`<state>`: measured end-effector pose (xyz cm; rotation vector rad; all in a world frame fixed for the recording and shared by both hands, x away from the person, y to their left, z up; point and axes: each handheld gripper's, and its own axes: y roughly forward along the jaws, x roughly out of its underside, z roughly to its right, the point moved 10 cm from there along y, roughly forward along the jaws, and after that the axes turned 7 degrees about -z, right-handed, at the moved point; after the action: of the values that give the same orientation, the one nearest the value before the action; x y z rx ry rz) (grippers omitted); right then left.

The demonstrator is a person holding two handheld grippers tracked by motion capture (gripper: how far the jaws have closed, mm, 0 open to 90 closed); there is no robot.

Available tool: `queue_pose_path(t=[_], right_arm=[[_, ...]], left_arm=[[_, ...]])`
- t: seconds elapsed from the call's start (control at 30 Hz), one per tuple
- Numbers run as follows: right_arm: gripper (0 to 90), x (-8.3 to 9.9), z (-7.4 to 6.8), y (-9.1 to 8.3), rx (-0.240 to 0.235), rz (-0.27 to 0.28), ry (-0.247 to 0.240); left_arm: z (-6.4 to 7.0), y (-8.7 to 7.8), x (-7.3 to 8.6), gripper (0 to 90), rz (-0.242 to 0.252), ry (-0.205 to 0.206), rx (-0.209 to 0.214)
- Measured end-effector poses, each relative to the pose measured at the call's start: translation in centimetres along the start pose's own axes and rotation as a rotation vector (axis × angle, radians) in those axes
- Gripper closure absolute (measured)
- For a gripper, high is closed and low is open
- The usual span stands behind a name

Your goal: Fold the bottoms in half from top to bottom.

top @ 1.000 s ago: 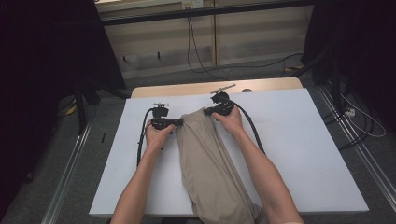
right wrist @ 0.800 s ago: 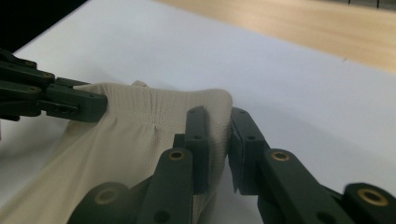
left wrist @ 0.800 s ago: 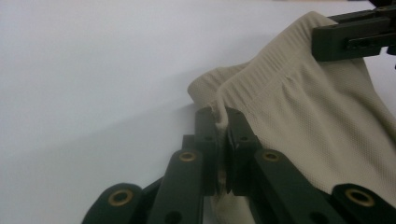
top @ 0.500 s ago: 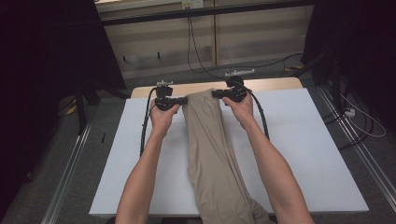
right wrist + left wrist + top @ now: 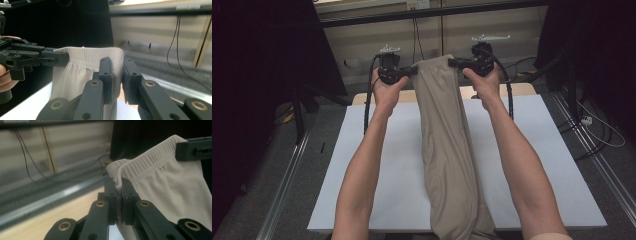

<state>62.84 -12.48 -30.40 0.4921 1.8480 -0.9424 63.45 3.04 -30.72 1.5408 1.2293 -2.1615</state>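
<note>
Beige trousers [image 5: 447,150], elastic waistband raised off white table [image 5: 377,170], legs trailing toward near edge

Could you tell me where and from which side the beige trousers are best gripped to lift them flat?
Grip the beige trousers at the elastic waistband, one corner each, coming in from the two outer sides. The band's thick, stitched edge gives the jaws firm purchase. The left gripper and right gripper are clamped there, holding the band taut between them while the legs hang down to the white table.

Plain beige, fine-meshed knit trousers with a ribbed waistband [image 5: 444,125]; flat white table sheet [image 5: 377,165] over pale wood; matt black two-jaw grippers [image 5: 121,192] [image 5: 117,67] with brass-coloured rivets; perhaps grey floor, blurred.
</note>
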Motion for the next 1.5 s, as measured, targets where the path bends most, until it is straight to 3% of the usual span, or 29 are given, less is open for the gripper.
queue_pose_path(t=[0.1, 0.13, 0.37, 0.5, 0.63, 0.83, 0.9, 1.0, 1.1, 1.3, 1.37, 1.43, 1.5], right_arm=[[79.9, -0.1, 0.0, -0.9, -0.012, 0.008, -0.007], [79.9, 0.3, 0.1, -1.0, -0.015, 0.006, -0.005], [79.9, 5.1, 0.0, -2.3, -0.067, -0.012, 0.021], [79.9, 6.7, -1.5, -3.9, -0.094, -0.001, 0.005], [79.9, 8.1, -3.9, -6.3, -0.123, 0.003, -0.027], [79.8, 13.4, -7.2, -9.4, -0.165, -0.068, -0.085], [79.7, 15.5, -8.2, -10.3, -0.184, -0.094, -0.081], [79.7, 19.2, -9.9, -11.2, -0.209, -0.151, -0.106], [79.4, 22.7, -11.0, -11.6, -0.242, -0.205, -0.101], [77.2, 27.5, -12.5, -12.9, -0.28, -0.317, -0.158], [76.2, 29.0, -12.9, -13.5, -0.283, -0.34, -0.177], [75.6, 30.4, -13.1, -13.8, -0.275, -0.373, -0.187], [73.7, 31.4, -13.5, -13.7, -0.263, -0.409, -0.222]], left_arm=[[0.8, -0.5, -0.2, 85.8, -0.002, 0.033, 0.001], [1.6, -0.6, 0.5, 85.8, -0.026, 0.072, -0.005], [4.3, -1.1, 3.8, 85.8, -0.052, 0.12, 0.027], [5.9, -2.8, 5.0, 85.8, -0.039, 0.138, 0.055], [8.2, -5.3, 6.9, 85.8, -0.02, 0.169, 0.086], [12.3, -8.1, 12.7, 85.7, -0.073, 0.245, 0.153], [13.5, -8.9, 15.1, 85.7, -0.097, 0.253, 0.188], [14.8, -9.5, 18.5, 85.7, -0.149, 0.262, 0.207], [15.9, -9.9, 21.5, 85.7, -0.194, 0.282, 0.235], [18.2, -10.2, 26.0, 85.4, -0.267, 0.295, 0.309], [18.9, -10.2, 27.4, 85.3, -0.298, 0.332, 0.31], [19.2, -10.2, 28.0, 85.2, -0.317, 0.336, 0.318], [19.7, -10.3, 29.2, 85.0, -0.345, 0.365, 0.306]])
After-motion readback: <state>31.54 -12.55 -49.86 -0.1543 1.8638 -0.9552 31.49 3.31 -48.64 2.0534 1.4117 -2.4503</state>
